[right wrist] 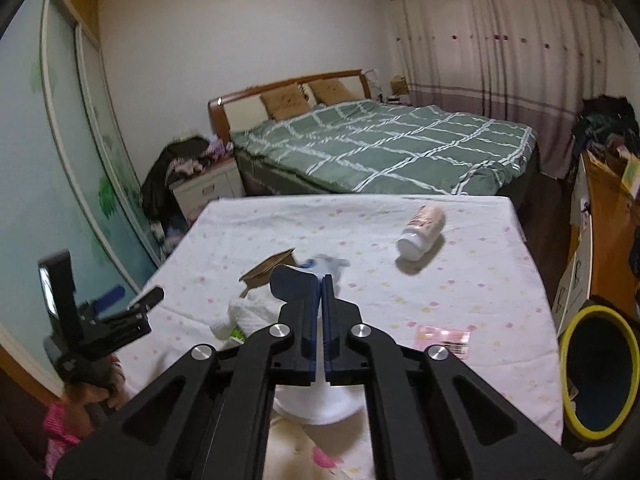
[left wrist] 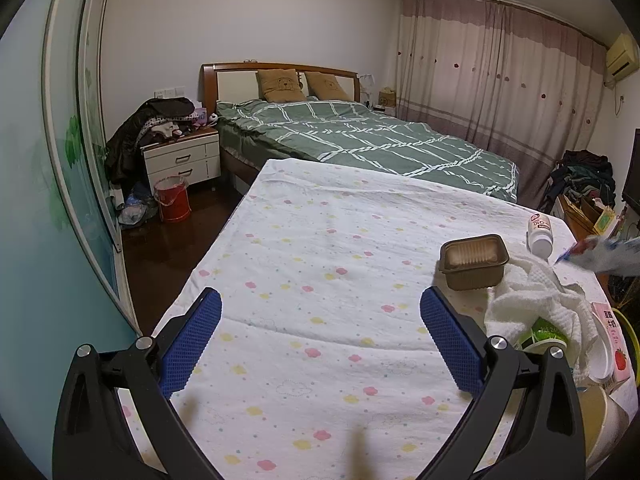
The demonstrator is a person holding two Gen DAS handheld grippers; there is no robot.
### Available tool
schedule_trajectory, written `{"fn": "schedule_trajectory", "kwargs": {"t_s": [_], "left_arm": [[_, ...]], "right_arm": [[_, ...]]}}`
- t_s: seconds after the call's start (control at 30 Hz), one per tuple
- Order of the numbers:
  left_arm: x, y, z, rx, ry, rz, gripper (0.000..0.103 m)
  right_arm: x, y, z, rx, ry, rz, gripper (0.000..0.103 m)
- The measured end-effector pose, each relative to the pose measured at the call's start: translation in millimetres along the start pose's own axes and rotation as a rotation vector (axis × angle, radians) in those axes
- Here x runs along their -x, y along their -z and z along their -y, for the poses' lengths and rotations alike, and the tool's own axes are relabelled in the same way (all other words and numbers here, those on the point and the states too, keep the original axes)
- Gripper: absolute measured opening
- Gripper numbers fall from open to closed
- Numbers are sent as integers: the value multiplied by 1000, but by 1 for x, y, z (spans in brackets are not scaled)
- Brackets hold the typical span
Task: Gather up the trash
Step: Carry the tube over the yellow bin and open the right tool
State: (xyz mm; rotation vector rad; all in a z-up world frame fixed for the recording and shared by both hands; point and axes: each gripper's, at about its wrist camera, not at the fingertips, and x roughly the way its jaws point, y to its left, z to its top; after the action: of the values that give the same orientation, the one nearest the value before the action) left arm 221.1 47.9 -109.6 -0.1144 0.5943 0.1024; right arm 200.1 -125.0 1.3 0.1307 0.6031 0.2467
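My right gripper (right wrist: 322, 280) is shut on a crumpled blue-and-white wrapper (right wrist: 328, 265), which sticks out past its tips above the table. In the left wrist view the same wrapper (left wrist: 600, 252) shows as a blur at the right edge. My left gripper (left wrist: 320, 300) hangs open and empty over the flower-print tablecloth (left wrist: 312, 240). Trash lies on the table's right side: a brown plastic tray (left wrist: 474, 260), a white bottle (right wrist: 420, 234) on its side, a crumpled white towel (left wrist: 536, 300), a green-and-white cup (left wrist: 542, 334) and a pink carton (left wrist: 612, 344).
A yellow-rimmed bin (right wrist: 596, 368) stands on the floor at the table's right. A flat pink packet (right wrist: 442, 338) lies near that edge. A white cup (right wrist: 316, 404) sits under my right gripper. A bed (left wrist: 360, 136) is behind the table, a red bucket (left wrist: 172, 200) at left.
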Motion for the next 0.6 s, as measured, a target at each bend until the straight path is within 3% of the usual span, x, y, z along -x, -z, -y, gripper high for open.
{"fn": "schedule_trajectory", "kwargs": {"t_s": [0.33,0.6], "left_arm": [[3,0,4,-8,0,11,98],[4,1,7,-14,0,16,98]], "right_arm": [[63,-4,71,-137,72,119,1],[100,20,154,-278,268,150,1]]}}
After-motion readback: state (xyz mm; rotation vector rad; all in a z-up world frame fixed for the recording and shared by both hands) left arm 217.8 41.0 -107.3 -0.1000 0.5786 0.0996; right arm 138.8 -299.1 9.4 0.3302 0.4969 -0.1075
